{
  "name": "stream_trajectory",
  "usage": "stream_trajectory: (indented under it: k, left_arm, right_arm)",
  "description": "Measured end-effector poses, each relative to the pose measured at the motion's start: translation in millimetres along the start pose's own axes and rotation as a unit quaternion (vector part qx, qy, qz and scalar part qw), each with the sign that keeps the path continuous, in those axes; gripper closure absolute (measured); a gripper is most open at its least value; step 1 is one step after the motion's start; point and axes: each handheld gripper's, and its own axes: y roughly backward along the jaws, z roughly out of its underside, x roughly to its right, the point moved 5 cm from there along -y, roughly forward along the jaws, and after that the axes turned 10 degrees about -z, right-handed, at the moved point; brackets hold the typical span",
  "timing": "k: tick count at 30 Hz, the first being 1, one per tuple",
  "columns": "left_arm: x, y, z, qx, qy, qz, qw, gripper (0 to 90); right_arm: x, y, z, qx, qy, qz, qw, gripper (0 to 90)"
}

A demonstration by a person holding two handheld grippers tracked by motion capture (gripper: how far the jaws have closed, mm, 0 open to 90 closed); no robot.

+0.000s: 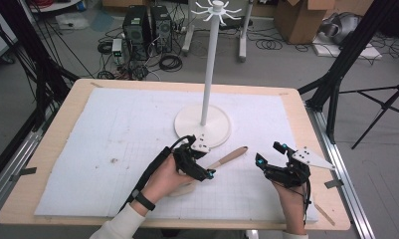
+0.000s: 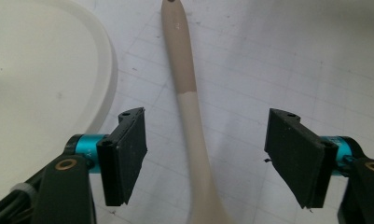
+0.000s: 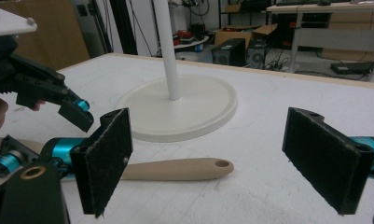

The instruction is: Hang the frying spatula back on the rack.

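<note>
Straddling the thin neck of the wooden spoon [image 2: 190, 116], the left gripper [image 2: 205, 154] has its jaws released, with clear space on both sides, so nothing is grasped yet. The spoon lies flat on the white mat [image 1: 112, 139], at lower centre of the high view, just below the stand base [image 1: 203, 125]. I think the pads should close evenly on the neck. The right gripper [image 1: 271, 153], lower right, waits open and empty.
</note>
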Motion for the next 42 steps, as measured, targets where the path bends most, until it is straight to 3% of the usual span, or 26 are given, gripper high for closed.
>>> stream_trajectory:
  k: [4, 11, 20, 30, 36, 42]
  left_arm:
    - [-0.5, -5.4, 0.3, -0.025, -0.001, -0.009, 0.9997, 36.1]
    - [3.0, -16.4, 0.0, -0.078, -0.013, -0.017, 0.9967, 48.3]
    - [3.5, -22.8, 0.6, -0.117, -0.001, -0.014, 0.9931, 57.8]
    - [3.3, -32.1, -2.3, -0.167, -0.007, -0.02, 0.9858, 64.1]
    - [5.0, -33.7, -4.3, -0.173, -0.009, -0.027, 0.9845, 66.1]
    - [7.1, -32.3, -3.3, -0.17, -0.008, -0.024, 0.985, 74.4]
  right_arm:
    - [0.7, 0.4, 0.1, 0.0, 0.001, 0.001, 1.0, 14.9]
    - [1.1, 1.1, -0.2, 0.002, -0.003, 0.0, 1.0, 14.9]
    - [2.0, 2.9, -1.1, 0.006, -0.003, -0.001, 1.0, 15.0]
    - [2.9, 4.4, -1.5, 0.008, -0.007, -0.002, 0.9999, 15.0]
    - [2.7, 5.0, -1.5, 0.007, -0.01, -0.003, 0.9999, 15.0]
    - [3.2, 6.1, -1.9, 0.009, -0.012, -0.005, 0.9999, 15.0]
